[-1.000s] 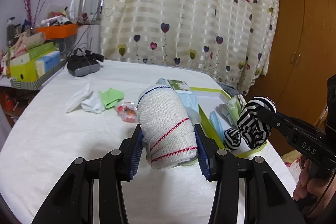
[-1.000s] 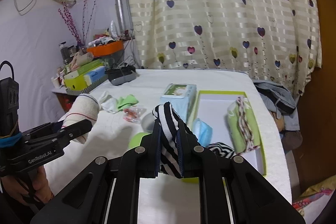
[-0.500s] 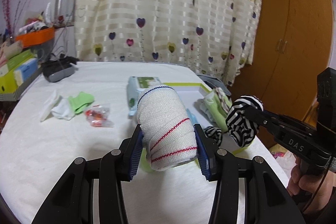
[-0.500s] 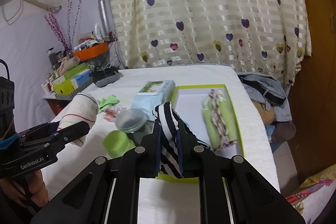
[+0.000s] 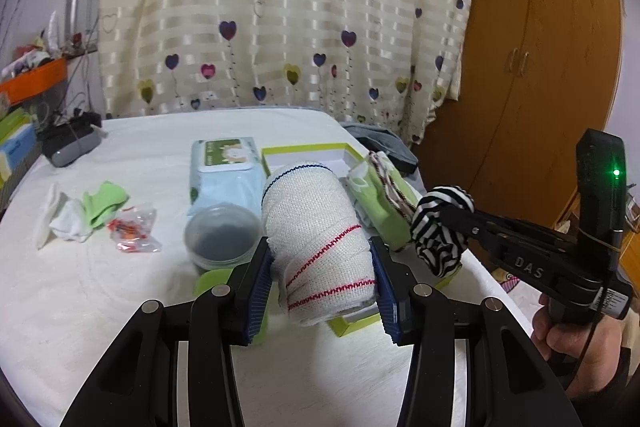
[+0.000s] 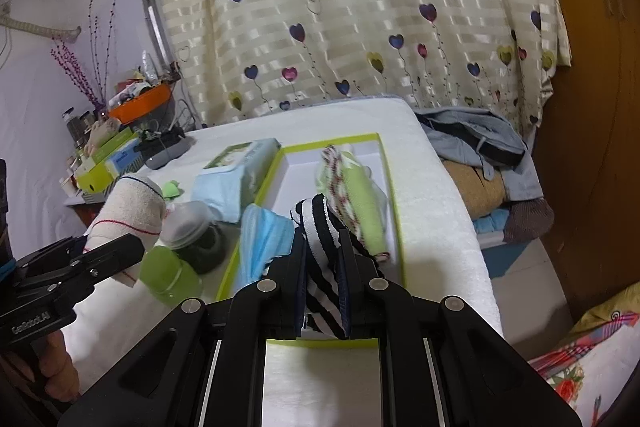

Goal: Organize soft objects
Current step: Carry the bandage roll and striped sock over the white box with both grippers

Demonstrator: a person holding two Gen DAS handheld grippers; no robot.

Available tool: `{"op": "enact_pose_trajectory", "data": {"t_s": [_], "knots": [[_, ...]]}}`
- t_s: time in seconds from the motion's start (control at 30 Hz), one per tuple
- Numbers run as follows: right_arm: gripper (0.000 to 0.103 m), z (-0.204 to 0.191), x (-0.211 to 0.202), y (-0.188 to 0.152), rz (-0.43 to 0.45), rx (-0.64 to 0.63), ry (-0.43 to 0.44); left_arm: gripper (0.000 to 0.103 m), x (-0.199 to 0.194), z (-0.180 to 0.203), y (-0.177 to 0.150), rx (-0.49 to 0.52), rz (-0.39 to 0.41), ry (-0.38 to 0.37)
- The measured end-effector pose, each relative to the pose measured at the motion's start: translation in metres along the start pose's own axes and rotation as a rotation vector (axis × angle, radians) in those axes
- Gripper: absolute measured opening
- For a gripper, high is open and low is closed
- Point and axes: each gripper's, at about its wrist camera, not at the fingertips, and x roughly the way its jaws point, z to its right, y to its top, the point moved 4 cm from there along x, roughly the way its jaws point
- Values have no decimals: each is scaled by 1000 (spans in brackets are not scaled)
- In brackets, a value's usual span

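Observation:
My left gripper (image 5: 322, 281) is shut on a rolled white cloth with red stitch lines (image 5: 320, 239), held above the near edge of a shallow box with a lime-green rim (image 6: 390, 187). The right gripper (image 6: 323, 269) is shut on a black-and-white striped cloth (image 6: 320, 227), hanging over the box's near end; it shows at the right in the left wrist view, striped cloth (image 5: 440, 227) in its tips. A green folded cloth (image 6: 360, 203) and a blue face mask (image 6: 262, 235) lie in the box. White and green socks (image 5: 80, 211) lie at the left of the white-covered table (image 5: 120, 299).
A wet-wipes pack (image 5: 224, 167), a lidded clear tub (image 5: 222, 233) and a green lid (image 6: 170, 273) sit left of the box. A small red-filled bag (image 5: 134, 229) lies by the socks. Clothes (image 6: 476, 143) are piled past the table's right edge, before a wooden wardrobe (image 5: 540, 47).
Both grippers have swung to the right with their cloths held. The box, tub and wipes pack now lie closer and more central, and the striped cloth hangs lower over the box.

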Motion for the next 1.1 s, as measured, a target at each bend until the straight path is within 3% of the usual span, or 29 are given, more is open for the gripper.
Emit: {"op": "enact_pose_trajectory", "data": {"t_s": [0.43, 0.83, 1.03, 1.1], "knots": [[14, 19, 51, -10, -122, 5, -8, 45, 23, 10, -1, 5, -45, -23], [14, 8, 94, 15, -144, -67, 17, 45, 43, 6, -2, -11, -80, -32], [14, 8, 93, 25, -127, -55, 70, 45, 57, 7, 0, -16, -103, -36], [21, 7, 89, 24, -121, -60, 77, 45, 63, 8, 2, -17, -109, -29]]}}
